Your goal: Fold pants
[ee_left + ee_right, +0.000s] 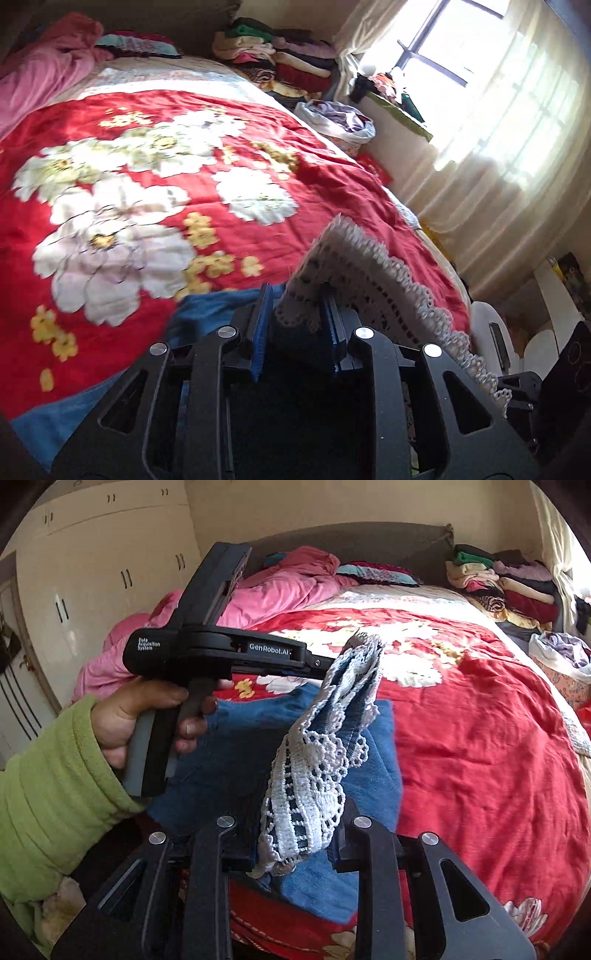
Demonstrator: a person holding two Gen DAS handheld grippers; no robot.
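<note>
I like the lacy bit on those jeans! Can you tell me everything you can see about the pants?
The pants look like blue denim, with a white crochet-like lace hem. Most of the fabric lies on the red flowered bedspread. The lace-trimmed end is lifted off the bed and stretched between the left gripper, which pinches its far end, and the right gripper, whose fingers clamp its near end.

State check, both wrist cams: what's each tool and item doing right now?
left tool: shut on the lace-trimmed hem, holding it up.
right tool: shut on the hem's other end.
denim pants: hem lifted between the tools, the rest lying on the bed.
red floral bedspread: spread flat, slightly wrinkled.
pink blanket: bunched at the headboard.
clothes pile: folded, stacked.
wardrobe doors: closed.
</note>
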